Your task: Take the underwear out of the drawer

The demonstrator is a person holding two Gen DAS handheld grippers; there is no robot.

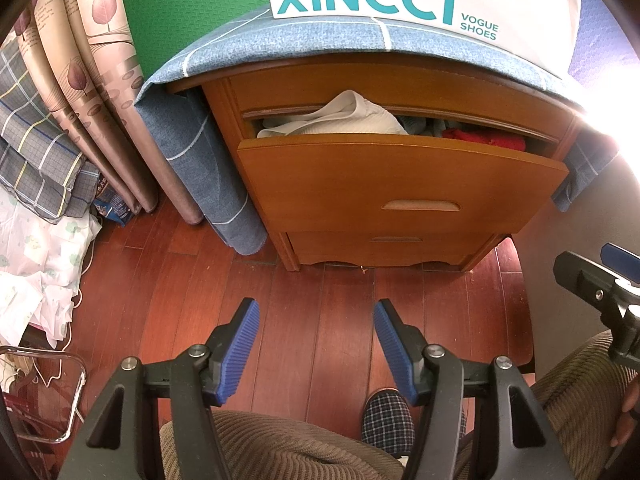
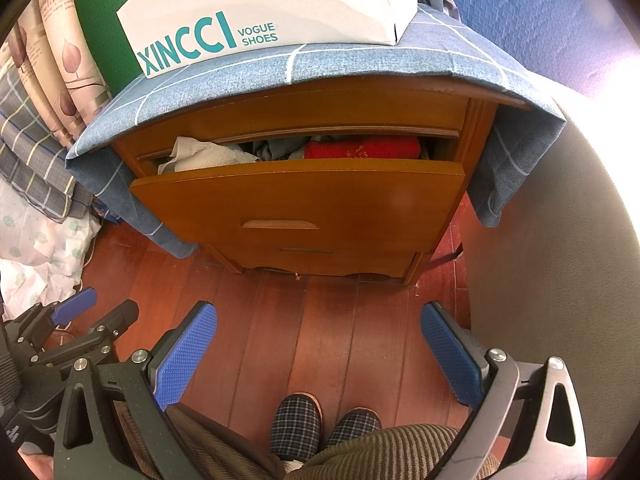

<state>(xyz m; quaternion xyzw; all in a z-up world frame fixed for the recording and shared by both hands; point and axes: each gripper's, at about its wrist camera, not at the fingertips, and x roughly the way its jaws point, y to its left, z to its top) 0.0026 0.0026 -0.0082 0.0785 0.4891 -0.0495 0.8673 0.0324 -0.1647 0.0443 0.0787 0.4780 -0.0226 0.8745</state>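
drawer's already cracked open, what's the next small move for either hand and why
Probably bring the right tongs forward and up to the white garment bulging over the top drawer front. Both tongs are open and empty above the floor, and that garment sits highest.

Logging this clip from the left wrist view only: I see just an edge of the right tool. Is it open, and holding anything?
Observer: The right tool is open, with nothing between its pads, above bare floor.
Operator: I see one plaid slipper. Is there a second?
Observer: Yes, two plaid slippers sit side by side below it.
Operator: Where does the shoe box end on the right?
Observer: The shoe box stops short of the blue cloth's right edge.
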